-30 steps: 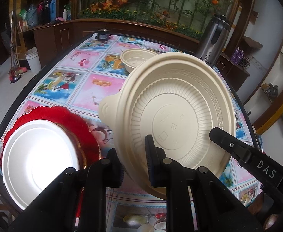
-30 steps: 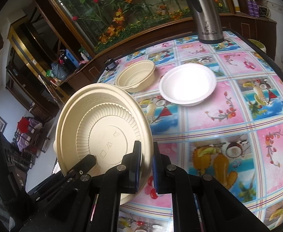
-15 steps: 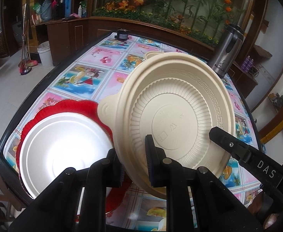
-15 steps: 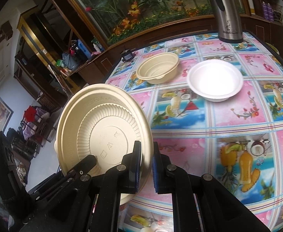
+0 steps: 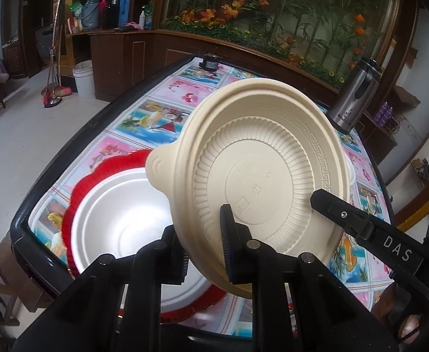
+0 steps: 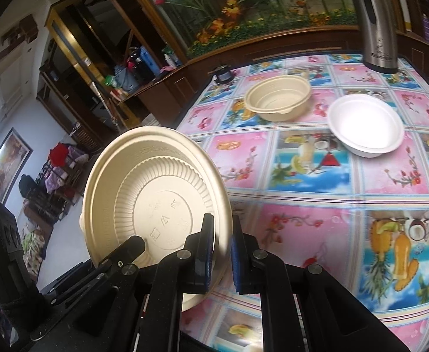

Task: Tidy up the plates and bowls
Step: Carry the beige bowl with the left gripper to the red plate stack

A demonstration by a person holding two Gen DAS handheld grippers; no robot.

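Observation:
Both grippers are shut on the rim of one beige plastic plate (image 5: 261, 176), held tilted on edge above the table; it also shows in the right wrist view (image 6: 155, 205). My left gripper (image 5: 202, 246) grips its lower rim; my right gripper (image 6: 221, 252) grips the rim from the other side. Below the plate a white plate (image 5: 117, 223) lies on a red scalloped plate (image 5: 109, 164) at the table's near corner. A beige bowl (image 6: 279, 101) and a white bowl (image 6: 367, 123) sit farther along the table.
The table (image 6: 317, 205) has a colourful fruit-print cloth and a black rim. A steel thermos (image 6: 376, 20) stands at the far edge, also seen in the left wrist view (image 5: 355, 99). A small dark jar (image 6: 223, 74) sits at the far corner. Cabinets stand beyond.
Both grippers have carried the beige plate toward the near corner; it now hangs partly over the white plate on the red plate. Grips unchanged.

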